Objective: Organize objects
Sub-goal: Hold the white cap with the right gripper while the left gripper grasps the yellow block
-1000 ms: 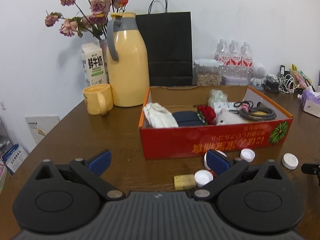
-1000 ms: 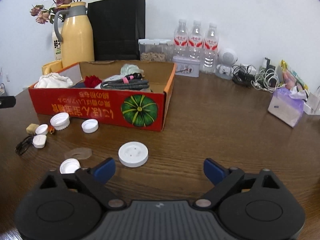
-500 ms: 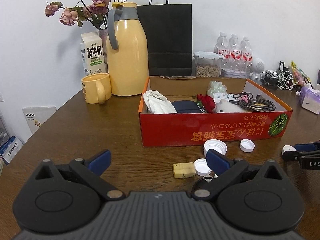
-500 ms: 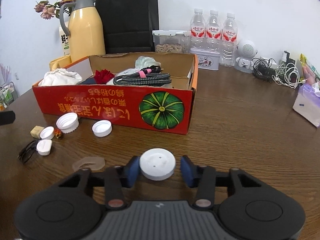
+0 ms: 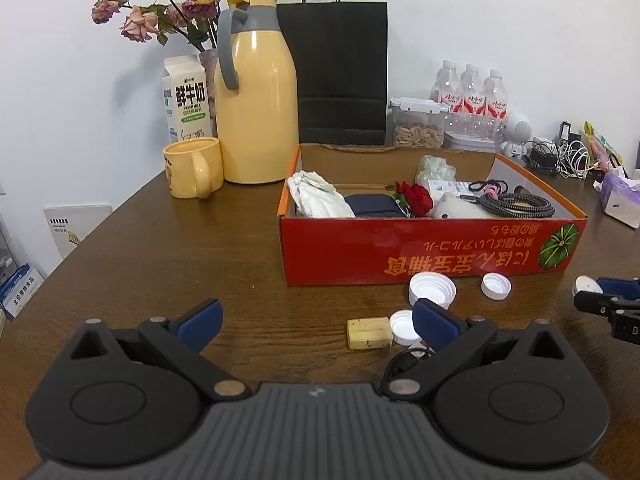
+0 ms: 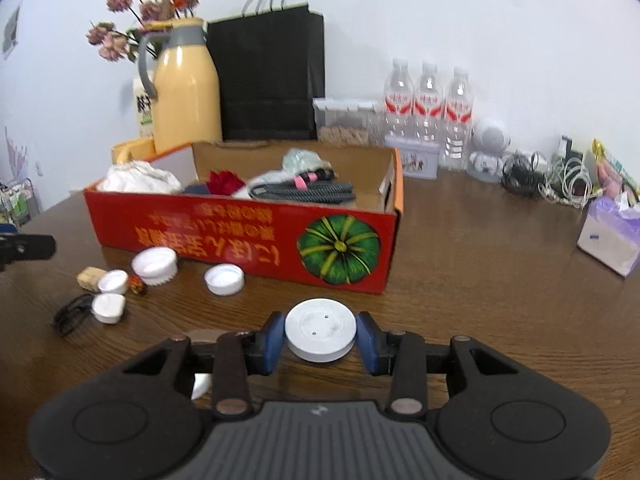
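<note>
My right gripper is shut on a white round disc, its blue pads pressing both sides, a little above the table in front of the red cardboard box. The box holds a white cloth, a red flower, a coiled cable and other small things. My left gripper stands open over the table with nothing between its fingers. Just beyond its right finger lie a tan block and white caps. At the right edge of the left wrist view the right gripper's tip shows.
Several white caps, a tan block and a black loop lie left of the box. Behind it stand a yellow jug, a mug, a milk carton, a black bag, water bottles, cables and a tissue pack.
The right gripper moved up to the white disc, closed its jaws on it and has lifted it slightly. The left gripper stayed open and hardly moved.
</note>
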The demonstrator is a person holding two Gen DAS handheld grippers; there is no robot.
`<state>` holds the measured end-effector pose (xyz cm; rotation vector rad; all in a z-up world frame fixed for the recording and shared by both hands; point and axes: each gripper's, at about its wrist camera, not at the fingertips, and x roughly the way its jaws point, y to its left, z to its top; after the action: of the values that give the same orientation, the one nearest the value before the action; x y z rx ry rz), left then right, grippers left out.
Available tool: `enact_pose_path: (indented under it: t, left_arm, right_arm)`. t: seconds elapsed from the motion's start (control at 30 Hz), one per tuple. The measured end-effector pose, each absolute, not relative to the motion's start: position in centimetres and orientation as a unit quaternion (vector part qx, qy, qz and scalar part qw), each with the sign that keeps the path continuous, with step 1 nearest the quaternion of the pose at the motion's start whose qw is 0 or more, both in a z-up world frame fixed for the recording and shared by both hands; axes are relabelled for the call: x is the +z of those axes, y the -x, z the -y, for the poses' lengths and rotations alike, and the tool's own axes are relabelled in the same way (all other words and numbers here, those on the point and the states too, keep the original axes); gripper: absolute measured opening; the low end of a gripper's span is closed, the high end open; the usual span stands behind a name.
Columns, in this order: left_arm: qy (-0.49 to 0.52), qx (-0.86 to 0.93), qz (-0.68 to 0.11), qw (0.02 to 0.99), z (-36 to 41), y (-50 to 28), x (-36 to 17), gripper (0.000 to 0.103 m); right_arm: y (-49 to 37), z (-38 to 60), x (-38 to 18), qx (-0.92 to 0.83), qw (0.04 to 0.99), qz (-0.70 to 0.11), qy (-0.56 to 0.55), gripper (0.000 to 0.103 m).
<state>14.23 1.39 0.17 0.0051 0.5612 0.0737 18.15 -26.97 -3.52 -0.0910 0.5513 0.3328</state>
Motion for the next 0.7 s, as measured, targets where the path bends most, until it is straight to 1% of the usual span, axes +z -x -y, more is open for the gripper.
enact_pose_path:
  t: [0.17, 0.43, 0.47, 0.53, 0.57, 0.63, 0.7]
  left_arm:
    - [-0.008, 0.028, -0.290, 0.957, -1.2, -14.3, -0.5, 0.103]
    - [0.001, 0.032, -0.311, 0.950, -0.8, -15.5, -1.8, 0.103]
    - [0.005, 0.034, -0.312, 0.949, -0.8, -15.8, -1.9, 0.100]
    - [0.006, 0.031, -0.317, 0.948, -0.7, -16.3, -2.1, 0.089]
    - [0.005, 0.028, -0.322, 0.946, -0.6, -16.7, -2.3, 0.087]
    - [0.004, 0.025, -0.333, 0.943, -0.4, -17.1, -2.7, 0.078]
    - [0.009, 0.025, -0.336, 0.941, -0.4, -17.4, -2.9, 0.075]
  right_arm:
    - [-16.6, 26.1, -3.0, 0.177, 0.952, -0.245, 0.044, 0.038]
    - [-15.8, 25.3, -3.1, 0.186, 0.952, -0.238, 0.048, 0.038]
    - [-15.9, 25.3, -3.1, 0.186, 0.952, -0.238, 0.048, 0.038]
    - [-15.8, 25.2, -3.2, 0.186, 0.952, -0.239, 0.048, 0.038]
    - [-15.8, 25.2, -3.2, 0.185, 0.952, -0.239, 0.049, 0.038]
    - [-15.8, 25.2, -3.2, 0.186, 0.952, -0.238, 0.049, 0.038]
    - [-15.8, 25.2, -3.2, 0.186, 0.952, -0.238, 0.049, 0.038]
